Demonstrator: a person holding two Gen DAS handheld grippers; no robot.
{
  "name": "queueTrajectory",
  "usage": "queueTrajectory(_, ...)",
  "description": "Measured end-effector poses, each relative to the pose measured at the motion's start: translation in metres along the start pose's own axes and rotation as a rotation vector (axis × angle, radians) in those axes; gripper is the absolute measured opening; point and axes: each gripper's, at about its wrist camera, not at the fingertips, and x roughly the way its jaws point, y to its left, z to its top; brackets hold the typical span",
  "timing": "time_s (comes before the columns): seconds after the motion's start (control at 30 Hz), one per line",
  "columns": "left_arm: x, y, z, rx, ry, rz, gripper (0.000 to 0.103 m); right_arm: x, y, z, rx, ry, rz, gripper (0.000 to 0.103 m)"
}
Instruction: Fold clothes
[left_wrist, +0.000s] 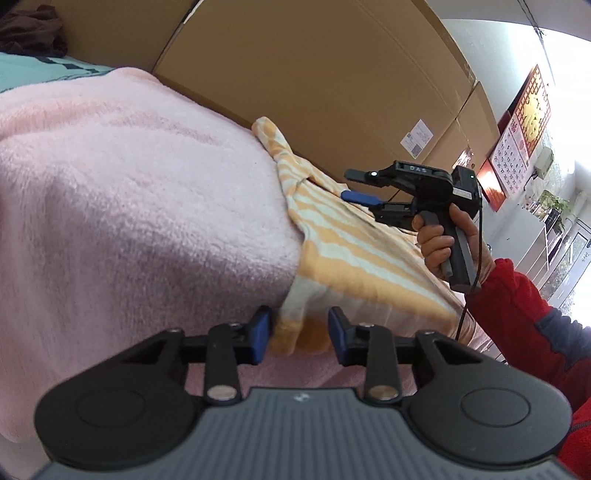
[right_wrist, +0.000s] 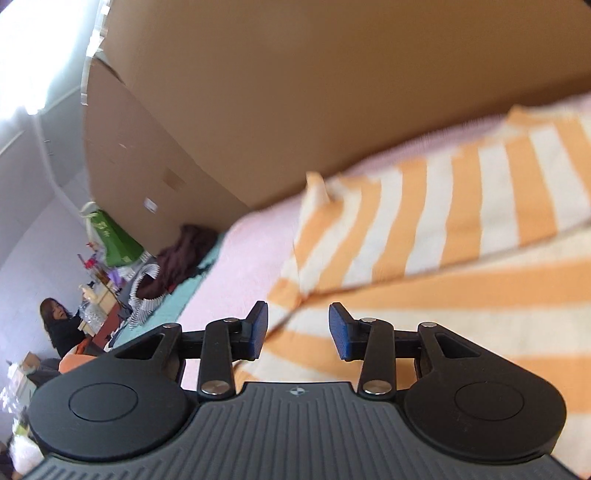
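Against the big cardboard box (left_wrist: 295, 81), an orange-and-white striped garment (left_wrist: 343, 251) lies on a pink fleece blanket (left_wrist: 129, 206) that covers the surface. At the garment's end farthest from the box, the left gripper (left_wrist: 299, 332) sits low, its jaws apart with a bunched corner of striped cloth between the blue pads but not pressed by them. Nearer the box, the right gripper (left_wrist: 364, 186) hovers just over the garment's far edge, held by a hand (left_wrist: 443, 240) in a red sleeve (left_wrist: 524, 306); in its own view its jaws are also apart, cloth lying below them rather than clamped.

Risk, as I judge it: the corner at the left pads is thick and rolled, so closing there may catch only the outer layer and let the rest slide out on the lift. Either gripper could also pinch the fleece underneath and drag the blanket along, since the cloth lies right on it. Uneven lifts would skew the fold.
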Motion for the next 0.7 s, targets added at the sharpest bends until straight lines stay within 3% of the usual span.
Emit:
queueTrajectory(0.07, -0.001, -0.002, -0.001, 0.023, 0.003, -0.008, 0.009, 0.012, 0.005, -0.003, 0.056, -0.012, -0.042, 0.041)
queueTrajectory(0.1, -0.001, -0.005, -0.002, 0.049, 0.007, -0.006, 0.004, 0.018, 0.007, -0.004, 0.085, -0.030, -0.065, 0.040)
queueTrajectory(0.23, -0.001, -0.019, -0.004, 0.149, 0.012, 0.004, 0.004, 0.038, 0.015, -0.001, 0.139, -0.102, -0.135, 0.040)
queueTrajectory(0.37, -0.002, -0.028, -0.001, 0.176, -0.007, -0.005, 0.003, 0.053, 0.021, 0.005, 0.132, -0.127, -0.165, 0.039)
queueTrajectory(0.47, -0.005, -0.034, 0.001, 0.187, -0.020, -0.013, 0.003, 0.058, 0.022, 0.009, 0.103, -0.130, -0.191, 0.023)
queueTrajectory(0.5, -0.007, -0.038, 0.001, 0.197, -0.020, -0.014, 0.003, 0.057, 0.022, 0.010, 0.087, -0.136, -0.197, 0.011)
queueTrajectory(0.7, -0.013, -0.059, 0.005, 0.223, -0.016, -0.086, 0.003, 0.047, 0.016, 0.014, 0.083, -0.181, -0.153, 0.010)
